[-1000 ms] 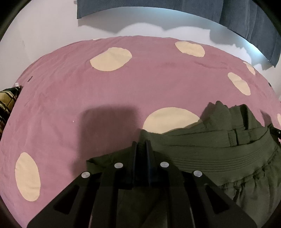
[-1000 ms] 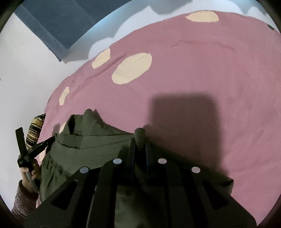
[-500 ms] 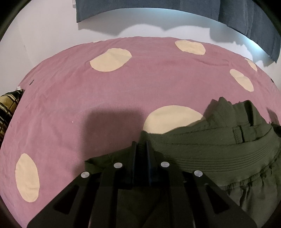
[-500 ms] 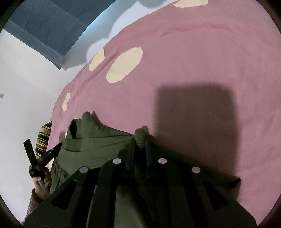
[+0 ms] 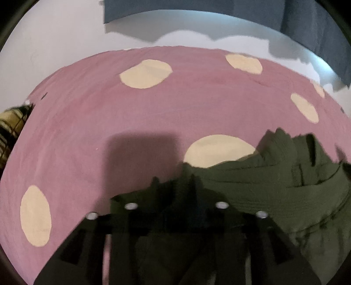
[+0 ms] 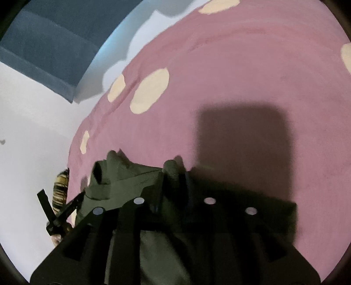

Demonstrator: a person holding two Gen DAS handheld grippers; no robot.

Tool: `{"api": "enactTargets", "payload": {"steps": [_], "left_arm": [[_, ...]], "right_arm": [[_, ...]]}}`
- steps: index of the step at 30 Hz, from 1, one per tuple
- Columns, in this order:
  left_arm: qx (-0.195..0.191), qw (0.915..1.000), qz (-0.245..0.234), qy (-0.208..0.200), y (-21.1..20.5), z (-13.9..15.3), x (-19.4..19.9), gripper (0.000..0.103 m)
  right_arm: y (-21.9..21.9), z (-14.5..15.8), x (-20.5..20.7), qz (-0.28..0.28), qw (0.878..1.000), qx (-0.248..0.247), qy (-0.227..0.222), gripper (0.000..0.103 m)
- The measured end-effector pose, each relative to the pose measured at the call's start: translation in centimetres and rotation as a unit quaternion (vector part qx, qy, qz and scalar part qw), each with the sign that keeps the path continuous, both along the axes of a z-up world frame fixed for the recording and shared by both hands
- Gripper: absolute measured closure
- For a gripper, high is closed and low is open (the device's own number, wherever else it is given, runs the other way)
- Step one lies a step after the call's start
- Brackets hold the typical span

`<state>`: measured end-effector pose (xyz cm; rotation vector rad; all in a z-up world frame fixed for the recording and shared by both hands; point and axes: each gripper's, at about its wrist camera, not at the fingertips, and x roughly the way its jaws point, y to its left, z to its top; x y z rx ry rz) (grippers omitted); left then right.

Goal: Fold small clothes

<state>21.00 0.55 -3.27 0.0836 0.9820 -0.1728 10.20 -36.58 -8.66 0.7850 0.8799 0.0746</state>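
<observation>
Both tools, left tool (image 5: 173,186) and right tool (image 6: 173,175), have just been opening, spread around the olive garment's (image 5: 263,186) folded edge, which may spring open once released.

Nope, no readable text, labels, brands or numbers anywhere here, not on the olive green garment (image 5: 274,186), not on the pink spotted cloth (image 5: 131,114) it's lying on, and not on the blue fabric (image 5: 197,8) beyond that cloth either.
</observation>
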Motion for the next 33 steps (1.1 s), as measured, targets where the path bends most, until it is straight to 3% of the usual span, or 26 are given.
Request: {"api": "enactTargets", "payload": {"steps": [2,3,5,8,13,19,26,28,30,33], "left_arm": [[-0.029,0.9996,-0.009,0.000,0.9,1.2,-1.3,0.056],[-0.034,0.9993,-0.013,-0.004,1.1,1.7,-2.0,0.053],[-0.044,0.9986,-0.019,-0.022,1.9,3.0,-4.2,0.031],[-0.071,0.9964,-0.023,-0.040,4.0,4.5,-8.1,0.027],[-0.111,0.9936,0.013,-0.016,8.6,3.8,-14.0,0.026],[-0.154,0.9859,0.065,0.006,12.6,1.9,-19.0,0.026],[-0.195,0.9773,0.068,0.048,12.1,-0.8,-19.2,0.026],[-0.198,0.9761,0.075,0.049,11.7,-1.3,-18.7,0.026],[-0.185,0.9786,0.077,0.043,11.3,-1.5,-18.3,0.028],[-0.155,0.9829,0.091,0.040,10.9,-1.8,-17.7,0.039]], "right_arm": [[-0.2,1.4,-1.5,-0.007,1.000,-0.002,-0.012,0.072],[-0.4,2.1,-2.5,-0.013,1.000,0.004,-0.023,0.063],[-0.7,3.5,-4.9,-0.021,0.999,0.017,-0.045,0.053],[-0.8,5.1,-9.1,-0.028,0.997,0.014,-0.064,0.046],[-1.0,4.6,-16.7,-0.057,0.996,0.013,-0.065,0.040],[-1.5,0.3,-22.9,-0.109,0.993,0.033,-0.031,0.039],[0.2,-2.4,-23.0,-0.097,0.993,0.067,-0.029,0.041],[0.7,-2.4,-22.7,-0.099,0.994,0.043,-0.023,0.063],[0.8,-2.7,-22.4,-0.098,0.995,0.027,-0.018,0.073],[0.5,-3.4,-22.7,-0.099,0.994,0.036,-0.019,0.078]]}}
